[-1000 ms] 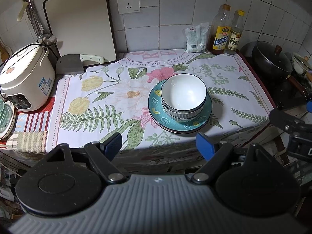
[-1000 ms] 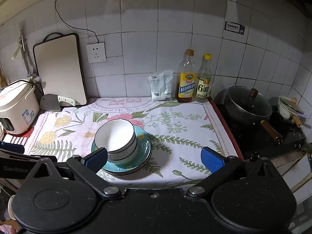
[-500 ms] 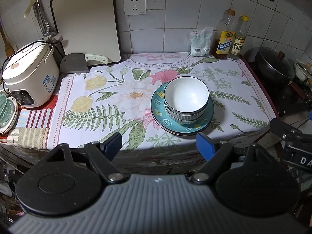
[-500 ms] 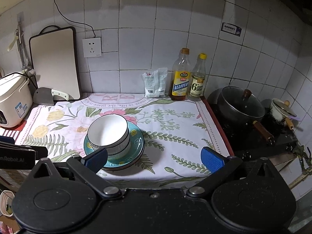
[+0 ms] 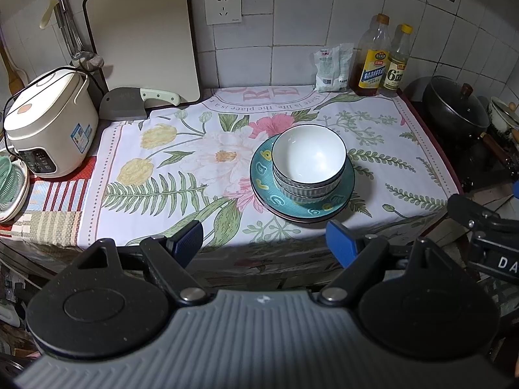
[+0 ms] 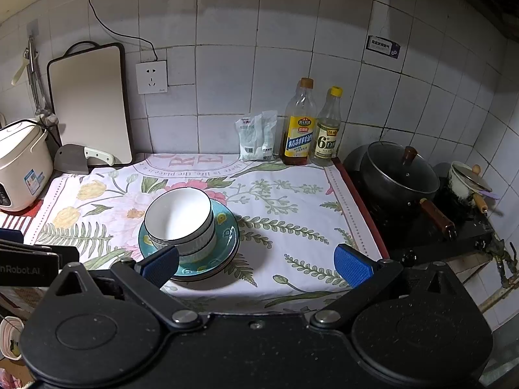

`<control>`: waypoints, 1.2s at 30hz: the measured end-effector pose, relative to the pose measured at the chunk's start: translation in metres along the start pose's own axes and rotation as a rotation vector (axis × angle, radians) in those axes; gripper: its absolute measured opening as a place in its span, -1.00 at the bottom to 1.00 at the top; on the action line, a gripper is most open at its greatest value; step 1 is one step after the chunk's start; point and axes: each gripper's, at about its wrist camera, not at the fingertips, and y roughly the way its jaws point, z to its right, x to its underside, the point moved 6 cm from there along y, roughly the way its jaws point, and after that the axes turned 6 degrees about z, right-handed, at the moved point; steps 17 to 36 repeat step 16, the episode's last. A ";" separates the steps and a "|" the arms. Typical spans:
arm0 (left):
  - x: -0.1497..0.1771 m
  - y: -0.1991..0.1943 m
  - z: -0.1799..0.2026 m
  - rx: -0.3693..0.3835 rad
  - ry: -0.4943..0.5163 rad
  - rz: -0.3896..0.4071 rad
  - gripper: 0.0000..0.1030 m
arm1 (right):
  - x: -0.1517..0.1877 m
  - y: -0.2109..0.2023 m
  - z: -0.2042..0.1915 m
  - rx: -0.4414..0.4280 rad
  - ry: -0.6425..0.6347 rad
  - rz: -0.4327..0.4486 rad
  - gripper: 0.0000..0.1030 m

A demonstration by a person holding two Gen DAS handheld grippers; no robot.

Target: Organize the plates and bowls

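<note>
The bowls (image 5: 308, 162) sit nested, one inside the other, on the teal plates (image 5: 343, 191) — one stack in the middle of the flowered cloth (image 5: 162, 168) on the table. To me the organizing looks finished; I see no loose dish left on the cloth. My left claw (image 5: 264, 241) is released and empty, near the front edge. My right claw (image 6: 256, 264) is also spread wide — it grasps nothing.

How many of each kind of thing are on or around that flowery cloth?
Bowls: 2, stacked
Plates: 2, stacked under the bowls
Bottles: 2
Packets: 1
Cleavers: 1
Rice cookers: 1
Total: 9
</note>
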 end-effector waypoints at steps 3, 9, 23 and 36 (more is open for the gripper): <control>0.000 0.000 -0.001 0.009 -0.005 -0.002 0.61 | 0.000 -0.001 0.000 0.004 0.001 0.000 1.00; 0.000 -0.001 -0.001 0.002 0.001 0.003 0.61 | 0.001 0.001 0.002 0.008 0.009 -0.005 1.00; 0.000 -0.003 -0.001 0.001 0.013 0.004 0.61 | 0.003 0.000 0.003 0.008 0.024 -0.013 1.00; 0.000 -0.003 -0.001 0.001 0.013 0.004 0.61 | 0.003 0.000 0.003 0.008 0.024 -0.013 1.00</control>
